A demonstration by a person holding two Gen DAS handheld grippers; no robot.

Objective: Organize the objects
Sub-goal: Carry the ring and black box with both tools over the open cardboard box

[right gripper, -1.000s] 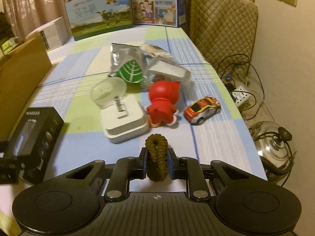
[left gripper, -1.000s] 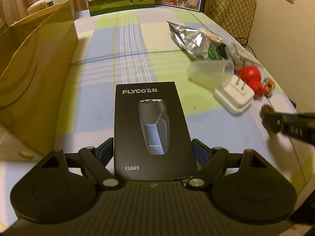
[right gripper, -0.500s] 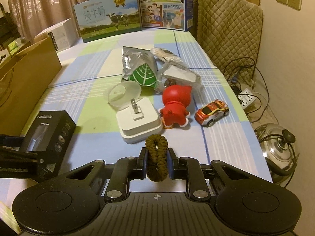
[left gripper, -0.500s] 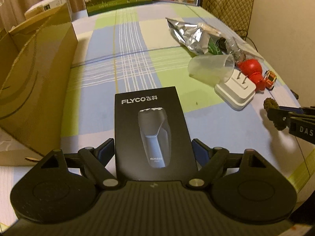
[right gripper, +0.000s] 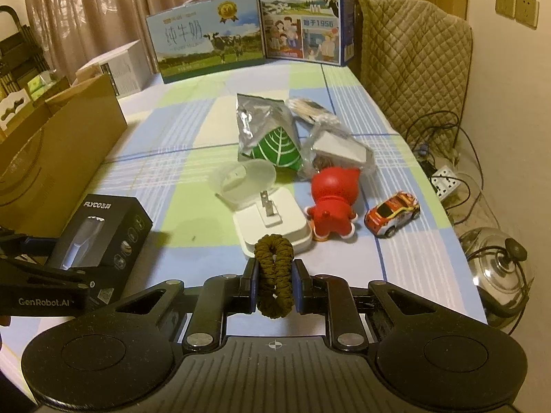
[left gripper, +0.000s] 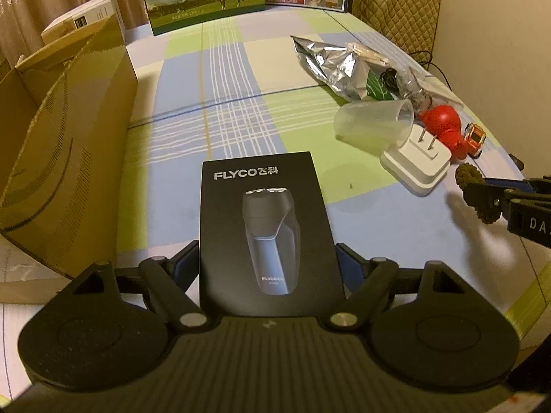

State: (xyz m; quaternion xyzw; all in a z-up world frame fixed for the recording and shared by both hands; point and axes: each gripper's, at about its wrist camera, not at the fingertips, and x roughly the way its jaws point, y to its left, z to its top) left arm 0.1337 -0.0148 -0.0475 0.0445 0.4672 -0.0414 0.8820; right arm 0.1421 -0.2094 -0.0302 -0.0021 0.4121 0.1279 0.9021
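**Both hands loaded beside the cardboard box**

My left gripper [left gripper: 268, 258] clamps the black razor box [left gripper: 267, 227], now lifted nearer the cardboard box [left gripper: 65, 158]. My right gripper [right gripper: 274, 275], jaws pinched tight on the brown hair tie [right gripper: 274, 277], has risen away from the white charger [right gripper: 275, 223]. Both look ready for packing.

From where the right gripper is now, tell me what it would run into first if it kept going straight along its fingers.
Most likely the white plug adapter. It lies just beyond the brown braided loop clamped in the right gripper, with the red figurine beside it. Depth is hard to judge here.
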